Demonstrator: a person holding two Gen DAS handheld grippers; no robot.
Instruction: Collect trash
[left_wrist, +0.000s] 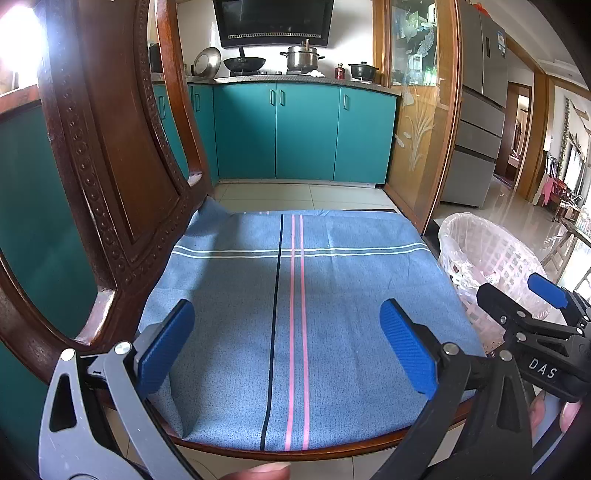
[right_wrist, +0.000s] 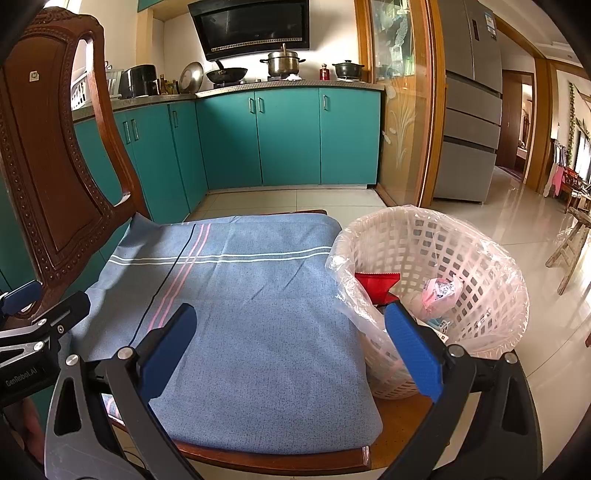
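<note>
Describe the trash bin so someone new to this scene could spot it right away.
Start at the wooden chair draped with a blue striped cloth. On the floor just to its right stands the bin: a pale pink lattice basket lined with a clear plastic bag, holding a red wrapper and crumpled packaging. It is the only openwork container near the chair.

The basket (left_wrist: 491, 266) is partly covered by the right gripper (left_wrist: 524, 299) in the left wrist view, its contents (right_wrist: 439, 295) are crumpled beyond identification, and the chair back (left_wrist: 110, 147) is cut off.
</note>
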